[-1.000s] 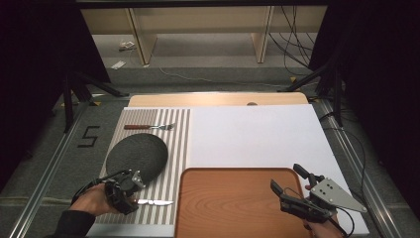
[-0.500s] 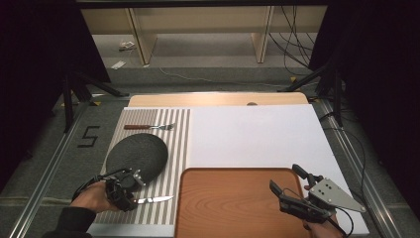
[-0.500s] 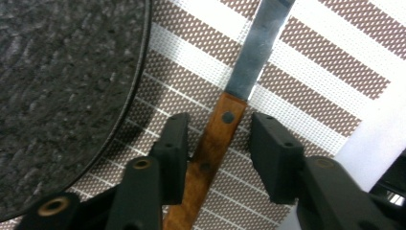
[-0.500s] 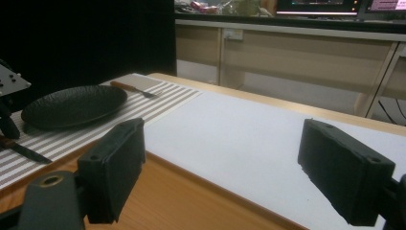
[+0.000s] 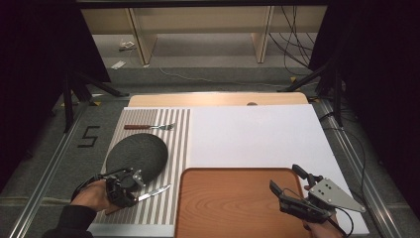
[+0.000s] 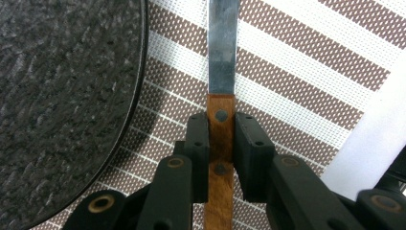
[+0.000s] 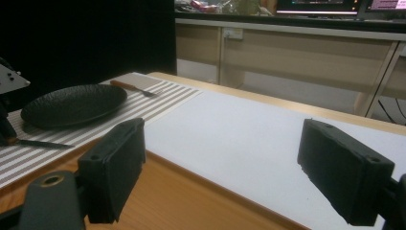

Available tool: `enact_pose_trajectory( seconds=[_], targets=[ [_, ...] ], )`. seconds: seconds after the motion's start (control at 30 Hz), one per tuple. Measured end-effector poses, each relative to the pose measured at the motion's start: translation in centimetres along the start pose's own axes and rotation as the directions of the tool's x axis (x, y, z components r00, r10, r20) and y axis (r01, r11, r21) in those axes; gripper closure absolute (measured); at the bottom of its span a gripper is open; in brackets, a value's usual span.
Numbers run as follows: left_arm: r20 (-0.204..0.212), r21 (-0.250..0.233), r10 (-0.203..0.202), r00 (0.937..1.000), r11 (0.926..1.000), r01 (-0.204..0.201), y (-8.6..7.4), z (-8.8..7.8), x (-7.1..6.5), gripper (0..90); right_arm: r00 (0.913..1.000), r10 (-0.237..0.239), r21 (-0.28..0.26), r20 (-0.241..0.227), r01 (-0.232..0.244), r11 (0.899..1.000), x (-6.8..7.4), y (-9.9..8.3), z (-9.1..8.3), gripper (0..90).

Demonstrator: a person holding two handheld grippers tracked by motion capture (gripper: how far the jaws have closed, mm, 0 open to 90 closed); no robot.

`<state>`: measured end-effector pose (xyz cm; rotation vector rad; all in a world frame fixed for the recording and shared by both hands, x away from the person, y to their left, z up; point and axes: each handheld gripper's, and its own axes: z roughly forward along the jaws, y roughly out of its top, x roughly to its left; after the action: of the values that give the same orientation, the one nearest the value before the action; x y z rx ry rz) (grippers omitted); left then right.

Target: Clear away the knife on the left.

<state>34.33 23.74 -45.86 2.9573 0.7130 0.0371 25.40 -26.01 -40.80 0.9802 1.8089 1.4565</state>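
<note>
dim room, dark edges; tabletop evenly lit; near jaws perhaps slightly blurred.

We note a grey floor (image 5: 208,74) beyond the desk (image 5: 218,99), with black cables (image 5: 292,34) trailing across it at the right and scraps of paper (image 5: 119,64) at the left. Light wooden shelving (image 5: 198,25) stands along the far side, and we see dark curtains (image 5: 29,59) closing off both flanks, black stand legs (image 5: 81,87) splayed at their feet. A black "5" (image 5: 89,136) is marked on the floor left of the desk; lighting is dim and even.
</note>
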Motion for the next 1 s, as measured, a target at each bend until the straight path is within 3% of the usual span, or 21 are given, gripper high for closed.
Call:
enact_pose_trajectory(
  seconds=[0.2,0.3,0.37,0.47,0.53,0.63,0.7,0.77,0.87,1.0],
  targets=[
    [0.024,-0.035,-0.023,0.9995,0.9991,0.024,0.2,-0.4,-0.1,76.9,1.0000,0.000,0.002,-0.001,0.000,1.000,0.0,0.0,0.0,17.6],
    [0.005,-0.052,-0.045,0.9990,0.9976,0.046,0.4,-1.4,-0.2,76.9,1.0000,-0.001,0.001,0.000,0.001,1.000,0.0,0.0,0.0,17.7],
    [0.001,-0.094,-0.062,0.9981,0.9937,0.062,0.7,-2.5,-0.6,76.9,1.0000,0.000,0.001,0.001,0.000,1.000,0.0,0.0,0.0,17.7],
    [0.031,-0.171,-0.086,0.9958,0.9811,0.090,1.3,-3.7,-1.0,76.9,1.0000,0.000,0.003,0.001,0.000,1.000,0.0,0.0,0.0,17.7],
    [0.040,-0.222,-0.110,0.9931,0.9681,0.116,1.7,-4.3,-1.3,76.8,1.0000,-0.001,0.000,0.002,0.001,1.000,0.0,0.0,0.0,17.7],
    [0.075,-0.302,-0.152,0.9856,0.9386,0.167,2.1,-5.1,-1.7,76.8,1.0000,-0.001,0.000,0.003,0.001,1.000,0.0,0.0,0.0,17.7],
    [0.103,-0.334,-0.166,0.9807,0.9230,0.191,2.2,-5.4,-1.9,76.8,1.0000,0.000,-0.002,0.004,0.000,1.000,0.0,0.0,0.0,17.7],
    [0.102,-0.348,-0.181,0.9781,0.9146,0.206,2.5,-5.6,-2.1,76.8,1.0000,-0.001,-0.001,0.003,0.001,1.000,0.0,0.0,0.0,17.6],
    [0.083,-0.350,-0.191,0.9780,0.9133,0.208,3.0,-5.7,-2.4,76.8,1.0000,0.000,-0.002,0.003,0.000,1.000,0.0,0.0,0.0,17.7],
    [0.112,-0.361,-0.196,0.9741,0.9053,0.224,3.7,-5.6,-2.9,76.8,1.0000,0.000,-0.002,0.007,0.000,1.000,0.0,0.0,0.0,17.7]
  ],
)
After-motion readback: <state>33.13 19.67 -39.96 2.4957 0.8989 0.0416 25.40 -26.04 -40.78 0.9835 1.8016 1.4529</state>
